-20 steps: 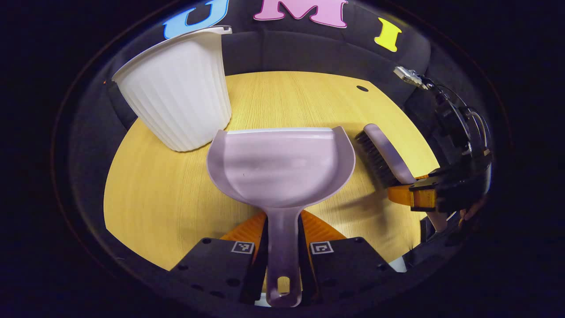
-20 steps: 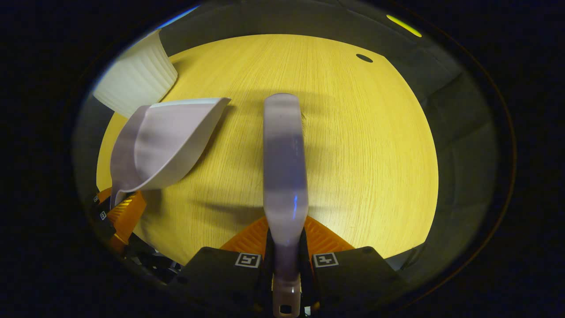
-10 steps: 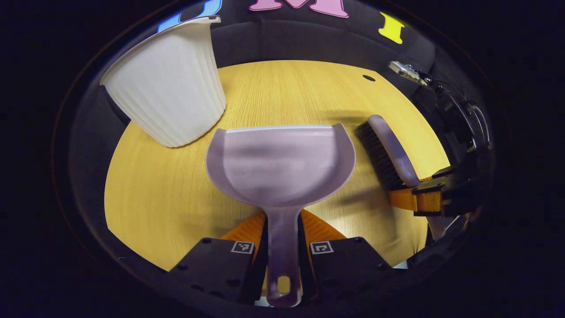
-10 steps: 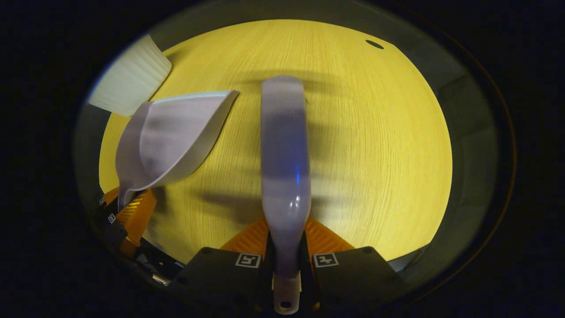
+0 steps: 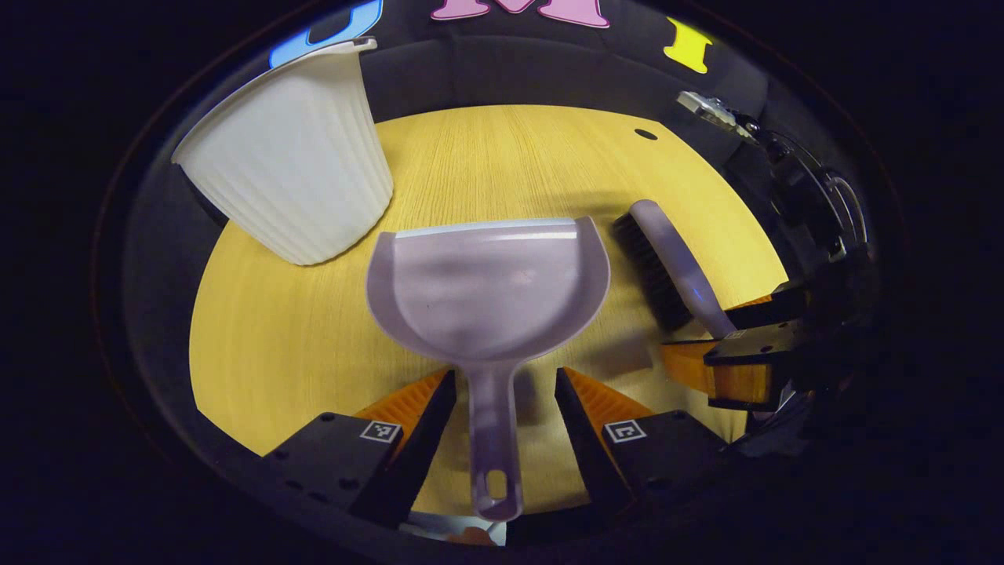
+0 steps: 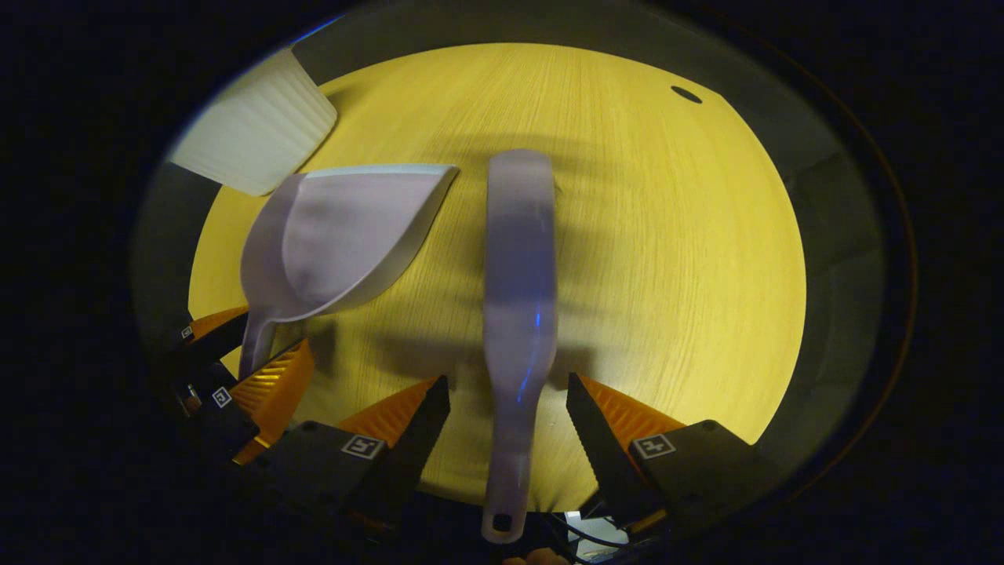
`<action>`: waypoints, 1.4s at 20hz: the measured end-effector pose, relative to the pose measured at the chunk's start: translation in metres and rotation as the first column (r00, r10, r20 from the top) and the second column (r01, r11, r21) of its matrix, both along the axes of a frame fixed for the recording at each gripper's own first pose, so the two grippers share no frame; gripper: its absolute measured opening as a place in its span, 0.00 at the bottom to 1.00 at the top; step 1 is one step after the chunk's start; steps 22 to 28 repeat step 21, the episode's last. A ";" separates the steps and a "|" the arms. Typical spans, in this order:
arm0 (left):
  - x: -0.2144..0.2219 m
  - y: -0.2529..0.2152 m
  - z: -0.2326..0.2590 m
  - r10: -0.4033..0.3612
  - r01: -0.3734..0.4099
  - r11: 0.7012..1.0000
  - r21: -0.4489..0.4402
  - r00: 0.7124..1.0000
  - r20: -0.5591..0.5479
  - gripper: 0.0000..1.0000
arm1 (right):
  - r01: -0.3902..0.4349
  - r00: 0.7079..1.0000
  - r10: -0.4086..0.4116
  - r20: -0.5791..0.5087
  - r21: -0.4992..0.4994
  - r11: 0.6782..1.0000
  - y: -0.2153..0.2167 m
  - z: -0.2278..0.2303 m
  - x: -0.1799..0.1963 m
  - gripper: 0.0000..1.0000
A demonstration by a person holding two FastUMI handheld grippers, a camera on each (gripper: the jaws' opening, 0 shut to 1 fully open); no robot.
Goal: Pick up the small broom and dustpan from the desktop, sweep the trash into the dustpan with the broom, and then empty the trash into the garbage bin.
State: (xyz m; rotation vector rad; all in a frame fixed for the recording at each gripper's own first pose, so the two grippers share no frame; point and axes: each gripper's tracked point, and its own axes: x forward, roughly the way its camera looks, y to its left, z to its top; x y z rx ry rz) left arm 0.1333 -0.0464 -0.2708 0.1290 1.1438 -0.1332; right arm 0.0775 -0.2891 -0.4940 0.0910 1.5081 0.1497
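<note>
Nearest in the left gripper view, the left gripper [image 5: 498,392] now stands with its jaws spread wide, a clear gap on each side of the dustpan [image 5: 486,286] handle; half a second ago both fingers were clamped on that handle. The same change shows in the right gripper view: the right gripper [image 6: 508,408] has parted its jaws wide and the small broom [image 6: 518,267] handle lies free between them, where it was pinched before. Both tools appear to rest on the wooden desktop [image 5: 290,345], the dustpan lying flat with its lip pointing away and its pan empty, the broom just beside it on its right, bristles facing the pan, close but seemingly not touching. From the left gripper view the right gripper can be seen farther off at the broom's handle end, its fingers apart. Beyond the dustpan's left corner stands the white ribbed garbage bin [image 5: 294,157], upright and near the pan's lip. No trash is visible on the table or in the pan. Judging from that, the emptying looks done and this double release reads as setting the tools back down, so the task seems at or close to its end; what remains would be drawing both grippers back without nudging the handles.
</note>
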 end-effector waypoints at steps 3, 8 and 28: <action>0.001 -0.006 0.032 -0.014 0.018 0.999 -0.046 0.996 0.085 0.77 | 0.049 0.993 -0.049 0.107 0.001 0.999 -0.009 0.034 0.003 0.96; 0.010 -0.015 0.130 -0.025 0.066 0.992 -0.106 0.939 0.343 0.77 | 0.133 0.913 -0.150 0.380 0.071 0.989 -0.005 0.149 0.026 0.94; -0.065 0.023 0.261 0.116 0.083 0.973 -0.217 0.636 0.763 0.77 | 0.081 0.395 -0.090 0.914 0.063 0.995 -0.008 0.274 0.066 0.97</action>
